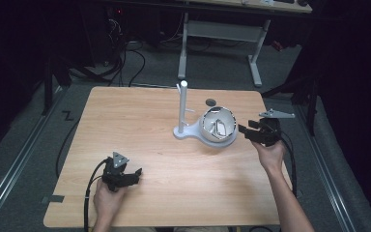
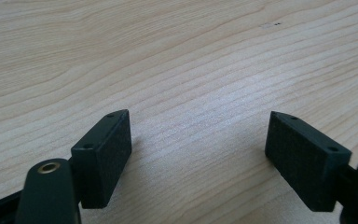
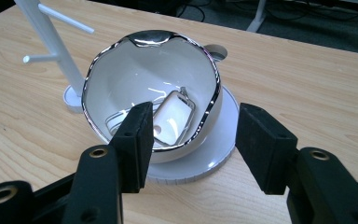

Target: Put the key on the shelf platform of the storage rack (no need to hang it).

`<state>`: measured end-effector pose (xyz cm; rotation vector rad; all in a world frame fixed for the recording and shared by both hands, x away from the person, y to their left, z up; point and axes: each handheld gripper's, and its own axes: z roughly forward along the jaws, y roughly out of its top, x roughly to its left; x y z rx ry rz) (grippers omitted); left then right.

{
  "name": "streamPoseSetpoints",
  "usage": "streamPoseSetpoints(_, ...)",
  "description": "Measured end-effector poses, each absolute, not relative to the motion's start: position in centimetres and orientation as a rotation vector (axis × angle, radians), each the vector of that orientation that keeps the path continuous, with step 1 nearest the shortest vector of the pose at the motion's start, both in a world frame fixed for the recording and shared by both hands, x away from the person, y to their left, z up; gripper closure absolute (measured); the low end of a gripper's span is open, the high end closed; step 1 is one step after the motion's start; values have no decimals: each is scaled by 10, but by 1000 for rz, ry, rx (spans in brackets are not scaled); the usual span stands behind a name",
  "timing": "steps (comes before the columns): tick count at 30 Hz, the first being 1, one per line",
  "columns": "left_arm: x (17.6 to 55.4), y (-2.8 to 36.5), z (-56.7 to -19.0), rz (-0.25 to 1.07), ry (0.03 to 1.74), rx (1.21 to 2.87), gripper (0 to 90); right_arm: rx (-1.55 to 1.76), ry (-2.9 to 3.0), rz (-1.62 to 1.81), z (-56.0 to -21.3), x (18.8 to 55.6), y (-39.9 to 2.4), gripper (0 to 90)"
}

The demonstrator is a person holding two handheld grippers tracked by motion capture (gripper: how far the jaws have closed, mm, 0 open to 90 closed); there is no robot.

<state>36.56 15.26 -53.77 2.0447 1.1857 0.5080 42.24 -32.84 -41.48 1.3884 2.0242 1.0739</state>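
A white bowl (image 1: 211,118) (image 3: 149,74) with a silver rim stands tilted on a round white base (image 1: 226,143) (image 3: 223,140), right of the table's middle. From that base rises a white post (image 1: 183,104) (image 3: 46,37) with short pegs. Inside the bowl lies a white rectangular pendant (image 3: 172,116) in a silver frame. My right gripper (image 1: 245,129) (image 3: 196,109) hovers just right of the bowl, pointing at it, jaws open and holding nothing. At the front left my left gripper (image 1: 131,175) (image 2: 198,126) rests low over bare wood, jaws wide open.
The wooden table (image 1: 140,125) has a small round hole (image 1: 211,102) (image 3: 214,50) behind the bowl. Beyond the far edge stand white desk legs (image 1: 220,34), with cables on the grey floor. A cable trails from each gripper toward the near edge.
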Motion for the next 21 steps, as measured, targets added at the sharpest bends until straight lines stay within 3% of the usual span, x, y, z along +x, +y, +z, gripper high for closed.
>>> streamPoseSetpoints(21, 366, 153, -538, 509, 1185, 2046, 230, 1368, 1981, 1146, -411, 381, -339, 469)
